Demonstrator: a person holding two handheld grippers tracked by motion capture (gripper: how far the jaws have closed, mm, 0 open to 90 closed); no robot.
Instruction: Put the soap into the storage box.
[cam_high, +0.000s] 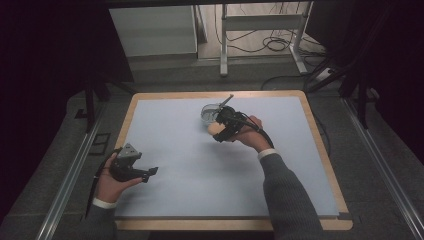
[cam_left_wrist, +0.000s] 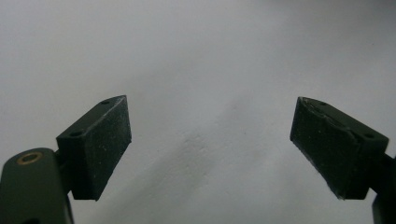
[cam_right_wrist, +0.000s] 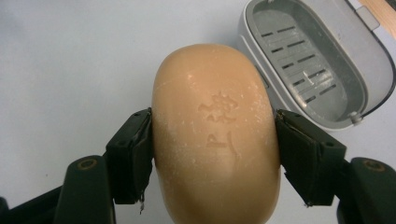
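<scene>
My left gripper (cam_high: 150, 172) hovers low at the near-left of the blue mat (cam_high: 175, 150), jaws spread with nothing between them. Farther off, my right gripper (cam_right_wrist: 212, 154) pinches the tan soap bar (cam_right_wrist: 215, 135) by its sides, just short of the open grey soap box (cam_right_wrist: 317, 60).

In the right gripper view, the tan oval bar of soap (cam_right_wrist: 217, 140) runs off the bottom edge, and the grey oval plastic soap box (cam_right_wrist: 322, 60) is cut by the top edge. Its stamped mark is too faint to read.
</scene>
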